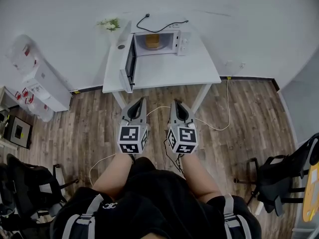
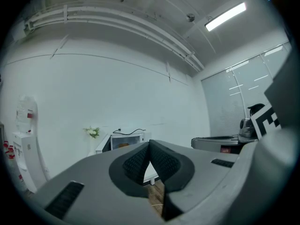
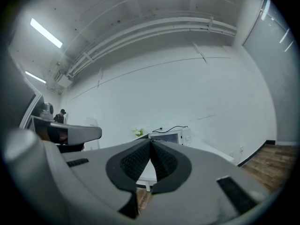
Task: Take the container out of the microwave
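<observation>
A white microwave (image 1: 157,43) stands at the back of a white table (image 1: 164,71), its door (image 1: 130,62) swung open to the left. Inside sits a yellowish container (image 1: 152,41). In the head view my left gripper (image 1: 141,100) and right gripper (image 1: 175,102) are held side by side over the wooden floor, short of the table's front edge, both pointing at it. Both are shut with nothing between the jaws. The left gripper view shows the microwave (image 2: 124,140) small and far beyond the closed tips (image 2: 149,144). The right gripper view shows the microwave (image 3: 166,137) behind its tips (image 3: 150,141).
A small plant (image 1: 109,24) stands at the table's back left corner. A white water dispenser (image 1: 42,81) is against the wall at left. A cable (image 1: 219,118) trails across the floor under the table. Black chairs (image 1: 279,178) stand at the right and lower left.
</observation>
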Demonstrator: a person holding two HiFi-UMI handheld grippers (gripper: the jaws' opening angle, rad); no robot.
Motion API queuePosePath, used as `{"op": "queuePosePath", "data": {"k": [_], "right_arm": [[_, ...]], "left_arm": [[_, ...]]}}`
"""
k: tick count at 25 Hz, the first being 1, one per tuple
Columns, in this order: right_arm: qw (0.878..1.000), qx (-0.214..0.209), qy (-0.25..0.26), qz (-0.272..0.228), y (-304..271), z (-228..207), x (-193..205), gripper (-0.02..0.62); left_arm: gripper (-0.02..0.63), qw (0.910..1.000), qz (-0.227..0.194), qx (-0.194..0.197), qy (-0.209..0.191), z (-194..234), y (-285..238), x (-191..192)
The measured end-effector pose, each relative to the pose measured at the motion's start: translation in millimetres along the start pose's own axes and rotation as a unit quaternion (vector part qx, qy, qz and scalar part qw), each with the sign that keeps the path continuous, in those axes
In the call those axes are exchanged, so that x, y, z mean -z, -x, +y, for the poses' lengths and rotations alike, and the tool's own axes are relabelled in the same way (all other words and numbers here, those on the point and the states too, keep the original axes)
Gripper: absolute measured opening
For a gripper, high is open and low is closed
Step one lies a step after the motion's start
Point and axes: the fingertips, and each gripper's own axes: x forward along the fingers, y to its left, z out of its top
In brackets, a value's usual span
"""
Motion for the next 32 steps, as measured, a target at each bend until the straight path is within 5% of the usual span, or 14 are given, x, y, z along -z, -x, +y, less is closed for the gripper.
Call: {"op": "queuePosePath", "data": {"k": [18, 32], "right_arm": [[1.0, -0.007, 0.007, -0.006, -61, -57, 8, 0.006], [0.999, -0.03, 0.007, 0.022, -252, -110, 25, 0.008]], "left_arm": [[0.009, 0.9997, -0.022, -0.009, 0.002, -1, -88, 1], [0.009, 0.9991, 0.006, -0.034, 0.025, 72, -268, 18]]}}
